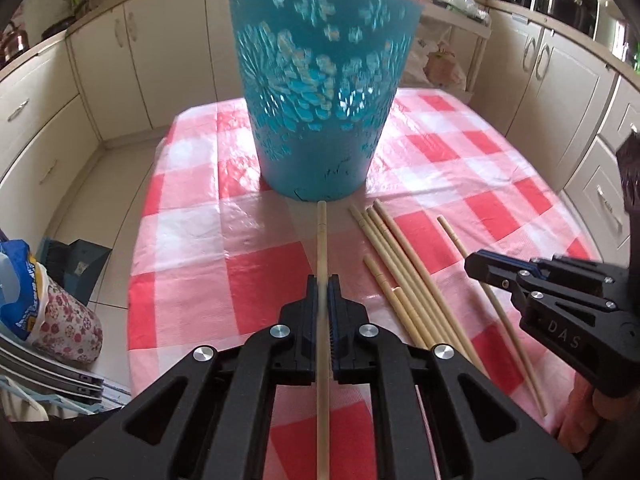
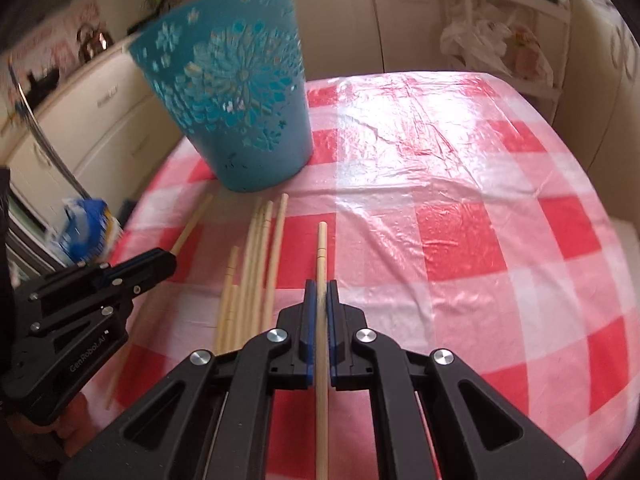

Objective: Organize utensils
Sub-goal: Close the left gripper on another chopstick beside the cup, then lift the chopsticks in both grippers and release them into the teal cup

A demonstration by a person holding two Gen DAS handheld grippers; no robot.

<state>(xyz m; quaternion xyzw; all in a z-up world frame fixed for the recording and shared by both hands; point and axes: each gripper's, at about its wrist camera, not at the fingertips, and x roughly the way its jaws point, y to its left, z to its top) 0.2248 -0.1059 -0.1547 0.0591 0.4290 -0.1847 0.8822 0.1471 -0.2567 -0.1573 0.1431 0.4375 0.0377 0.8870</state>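
A teal perforated basket (image 1: 320, 100) stands upright on the red-and-white checked tablecloth (image 1: 460, 140). My left gripper (image 1: 322, 284) is shut on one wooden chopstick (image 1: 322, 236), whose tip points at the basket's base. Several loose chopsticks (image 1: 400, 272) lie side by side just right of it. In the right wrist view my right gripper (image 2: 321, 286) is shut on another chopstick (image 2: 321, 248), right of the loose chopsticks (image 2: 256, 260). The basket (image 2: 240, 104) is at the upper left there. The left gripper (image 2: 168, 258) shows at the left with its chopstick (image 2: 192, 220).
Cream kitchen cabinets (image 1: 40, 128) ring the table on all sides. Bags (image 1: 48, 312) sit on the floor past the table's left edge. A shelf with plastic bags (image 2: 492, 48) stands behind the far edge. The right half of the cloth (image 2: 460, 200) is bare.
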